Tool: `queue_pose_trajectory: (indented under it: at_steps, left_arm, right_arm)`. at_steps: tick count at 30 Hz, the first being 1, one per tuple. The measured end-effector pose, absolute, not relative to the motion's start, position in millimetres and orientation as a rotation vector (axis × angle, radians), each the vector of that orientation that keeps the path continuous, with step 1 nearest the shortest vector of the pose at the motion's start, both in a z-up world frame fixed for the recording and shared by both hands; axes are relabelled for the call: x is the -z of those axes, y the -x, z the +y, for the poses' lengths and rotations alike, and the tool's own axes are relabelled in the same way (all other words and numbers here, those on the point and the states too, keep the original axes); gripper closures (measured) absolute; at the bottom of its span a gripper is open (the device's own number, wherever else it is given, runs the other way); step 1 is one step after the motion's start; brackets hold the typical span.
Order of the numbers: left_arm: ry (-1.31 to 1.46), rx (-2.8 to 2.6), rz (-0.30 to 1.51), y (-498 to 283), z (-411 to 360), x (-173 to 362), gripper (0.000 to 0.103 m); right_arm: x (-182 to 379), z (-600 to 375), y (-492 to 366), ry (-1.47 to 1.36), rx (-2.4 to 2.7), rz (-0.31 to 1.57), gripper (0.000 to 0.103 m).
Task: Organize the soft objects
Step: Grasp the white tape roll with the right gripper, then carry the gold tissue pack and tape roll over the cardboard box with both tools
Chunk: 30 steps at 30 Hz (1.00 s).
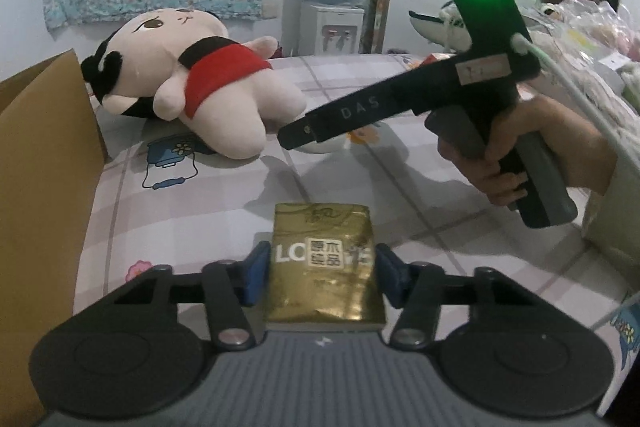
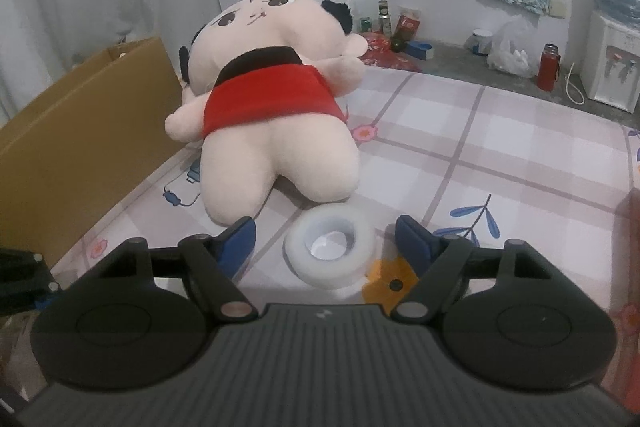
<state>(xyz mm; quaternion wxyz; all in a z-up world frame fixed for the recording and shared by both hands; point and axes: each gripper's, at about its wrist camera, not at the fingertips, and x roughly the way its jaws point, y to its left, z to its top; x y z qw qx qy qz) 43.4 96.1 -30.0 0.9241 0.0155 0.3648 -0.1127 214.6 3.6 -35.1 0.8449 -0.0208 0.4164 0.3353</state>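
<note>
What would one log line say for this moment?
left gripper: astride gold tissue pack | right gripper: open over white roll | plush doll: lying on bed

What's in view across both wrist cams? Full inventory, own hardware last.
plush doll: 1, cream with red top and black hair, lying on the bed beside the box
tissue pack: 1, gold, between the left pads
tape roll: 1, white, on the bed between the open right jaws
cardboard box: 1, brown, at the bed's left edge
bedsheet: 1, pink-grey check
water dispenser: 1, white, blue bottle, by the wall
flask: 1, red, on the floor
left gripper: 1, black, blue pads
right gripper: 1, black, open
hand: 1, holding the right gripper
</note>
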Motion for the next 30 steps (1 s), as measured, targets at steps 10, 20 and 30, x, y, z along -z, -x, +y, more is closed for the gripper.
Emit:
queue_pose_trajectory:
  at_steps: [10, 20, 30]
  left_arm:
    - [-0.018, 0.233, 0.760, -45.0, 97.5, 28.5, 0.049]
    - [0.007, 0.278, 0.771, -43.6, 98.9, 26.3, 0.050]
    - [0.073, 0.236, 0.635, -5.4, 105.6, -29.1, 0.050]
  right_arm:
    - [34.4, 13.5, -203.0, 0.163, -0.667, 0.839, 0.055]
    - [21.5, -7.1, -185.8, 0.048, -0.590, 0.880, 0.056]
    - [-25.1, -46.2, -130.6, -0.177, -0.545, 0.829, 0.056]
